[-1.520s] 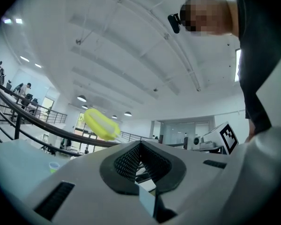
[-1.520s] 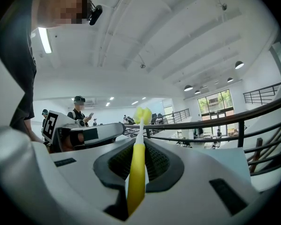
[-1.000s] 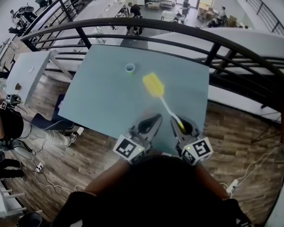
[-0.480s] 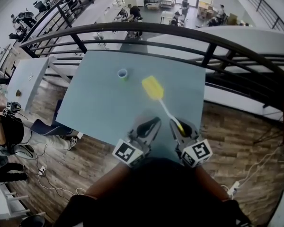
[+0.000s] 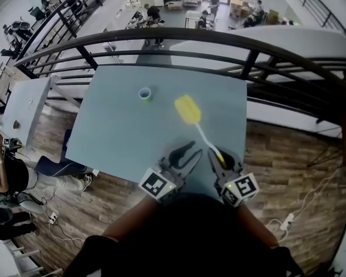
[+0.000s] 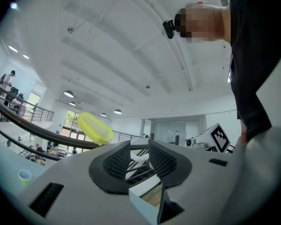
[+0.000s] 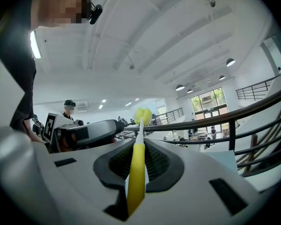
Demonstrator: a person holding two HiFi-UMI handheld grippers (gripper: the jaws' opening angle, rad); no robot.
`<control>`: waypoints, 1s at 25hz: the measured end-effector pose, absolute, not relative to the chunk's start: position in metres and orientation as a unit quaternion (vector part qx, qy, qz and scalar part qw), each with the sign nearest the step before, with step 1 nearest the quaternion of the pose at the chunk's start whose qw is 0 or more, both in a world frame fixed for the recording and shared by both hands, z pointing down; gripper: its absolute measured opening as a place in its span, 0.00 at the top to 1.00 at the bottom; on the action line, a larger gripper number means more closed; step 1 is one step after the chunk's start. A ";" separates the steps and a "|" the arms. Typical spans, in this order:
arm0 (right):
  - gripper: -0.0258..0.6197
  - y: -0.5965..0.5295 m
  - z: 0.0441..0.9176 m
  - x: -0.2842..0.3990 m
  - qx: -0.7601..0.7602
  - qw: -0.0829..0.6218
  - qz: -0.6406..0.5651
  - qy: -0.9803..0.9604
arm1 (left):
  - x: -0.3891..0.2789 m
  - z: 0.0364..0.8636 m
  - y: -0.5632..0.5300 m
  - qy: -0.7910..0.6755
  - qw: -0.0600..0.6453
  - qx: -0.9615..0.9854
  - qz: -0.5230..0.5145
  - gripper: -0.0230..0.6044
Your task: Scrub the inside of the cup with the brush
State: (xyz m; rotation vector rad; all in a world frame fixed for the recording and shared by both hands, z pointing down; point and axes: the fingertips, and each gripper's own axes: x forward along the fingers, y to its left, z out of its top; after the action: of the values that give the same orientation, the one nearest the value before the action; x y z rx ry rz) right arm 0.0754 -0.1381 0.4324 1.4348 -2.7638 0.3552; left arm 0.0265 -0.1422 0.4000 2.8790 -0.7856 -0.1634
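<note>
A small blue-and-green cup stands upright on the far left part of the pale blue table; it also shows small in the left gripper view. My right gripper is shut on the yellow handle of the brush. Its white stem and yellow sponge head reach out over the table, right of the cup and apart from it. My left gripper is beside it at the near edge. Its jaws have just been opening, and nothing is between them.
A black curved railing runs behind the table's far edge, with a lower floor and people beyond it. To the left a second pale table stands on wooden flooring. A person sits at the left edge.
The left gripper's jaws have spread apart from nearly shut. Both grippers have shifted a little over the near table edge. The brush stays in the right gripper.
</note>
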 end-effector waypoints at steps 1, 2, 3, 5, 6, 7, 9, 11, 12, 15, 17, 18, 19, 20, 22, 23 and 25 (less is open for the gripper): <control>0.90 -0.140 0.432 0.073 0.465 0.003 0.115 -0.878 | 0.023 0.400 -0.145 -0.254 0.075 0.963 -0.053 0.79; 0.90 -0.141 0.431 0.070 0.473 0.001 0.119 -0.873 | 0.019 0.400 -0.147 -0.247 0.076 0.965 -0.052 0.78; 0.90 -0.143 0.429 0.066 0.481 -0.001 0.124 -0.868 | 0.013 0.399 -0.149 -0.241 0.077 0.966 -0.051 0.76; 0.90 -0.145 0.426 0.058 0.492 -0.004 0.127 -0.861 | 0.003 0.399 -0.153 -0.232 0.074 0.969 -0.049 0.74; 0.90 -0.147 0.426 0.054 0.496 -0.004 0.127 -0.859 | -0.002 0.399 -0.155 -0.229 0.074 0.970 -0.047 0.73; 0.90 -0.148 0.425 0.050 0.500 -0.004 0.126 -0.857 | -0.007 0.400 -0.158 -0.225 0.076 0.970 -0.046 0.72; 0.90 -0.152 0.426 0.040 0.508 -0.002 0.126 -0.852 | -0.019 0.403 -0.166 -0.219 0.078 0.972 -0.043 0.69; 0.90 -0.155 0.428 0.029 0.518 0.001 0.127 -0.846 | -0.031 0.406 -0.173 -0.210 0.076 0.974 -0.038 0.67; 0.90 -0.157 0.429 0.024 0.522 0.003 0.127 -0.843 | -0.036 0.408 -0.175 -0.204 0.072 0.976 -0.036 0.65; 0.90 -0.162 0.433 0.014 0.536 0.008 0.126 -0.835 | -0.048 0.418 -0.181 -0.186 0.053 0.981 -0.022 0.59; 0.90 -0.163 0.436 0.008 0.546 0.010 0.128 -0.828 | -0.054 0.427 -0.183 -0.174 0.047 0.984 -0.012 0.57; 0.90 -0.162 0.437 0.006 0.552 0.010 0.130 -0.824 | -0.056 0.432 -0.183 -0.168 0.048 0.985 -0.008 0.55; 0.90 -0.162 0.439 0.005 0.558 0.010 0.132 -0.819 | -0.058 0.437 -0.183 -0.161 0.050 0.986 -0.005 0.53; 0.90 -0.162 0.440 0.004 0.563 0.010 0.133 -0.816 | -0.060 0.442 -0.184 -0.154 0.051 0.987 -0.002 0.52; 0.90 -0.161 0.444 0.003 0.573 0.011 0.136 -0.808 | -0.062 0.452 -0.186 -0.138 0.051 0.989 0.002 0.49; 0.90 -0.159 0.447 0.002 0.578 0.012 0.139 -0.804 | -0.064 0.457 -0.185 -0.130 0.052 0.990 0.004 0.48; 0.90 -0.155 0.452 0.001 0.587 0.016 0.144 -0.796 | -0.069 0.469 -0.185 -0.119 0.054 0.991 0.010 0.46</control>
State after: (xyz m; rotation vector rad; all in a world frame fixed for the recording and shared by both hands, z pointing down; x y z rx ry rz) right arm 0.0014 -0.1550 0.4522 1.8277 -2.4767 0.4485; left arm -0.0688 -0.1848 0.4687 3.0122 -0.3622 0.0302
